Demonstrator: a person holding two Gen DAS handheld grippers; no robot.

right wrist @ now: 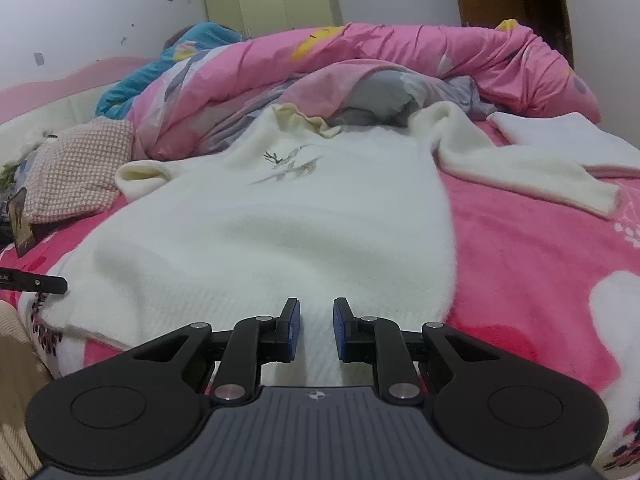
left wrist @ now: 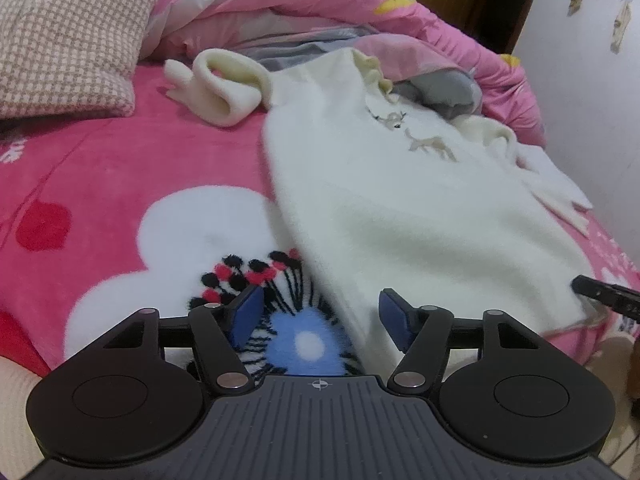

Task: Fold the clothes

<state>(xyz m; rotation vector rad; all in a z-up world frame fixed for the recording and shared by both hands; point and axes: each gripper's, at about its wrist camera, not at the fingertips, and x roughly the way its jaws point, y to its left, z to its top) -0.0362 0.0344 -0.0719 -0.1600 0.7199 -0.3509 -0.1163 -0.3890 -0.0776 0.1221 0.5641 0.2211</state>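
White sweater (right wrist: 280, 216) flat between checked pillow (right wrist: 76, 168) and crumpled duvet (right wrist: 400, 56), both jaws spread.

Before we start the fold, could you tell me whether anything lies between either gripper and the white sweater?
Nothing visible does. The left gripper hangs open at the white sweater's near left edge, and the right gripper is open directly over its hem. The rumpled quilt lies beyond the collar, not between.

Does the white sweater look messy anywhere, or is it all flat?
Not all flat. On the white sweater, one sleeve is rolled into a curl beside the checked pillow. The other sleeve sticks out sideways across the pink blanket. The collar looks ruffled against the bunched quilt.
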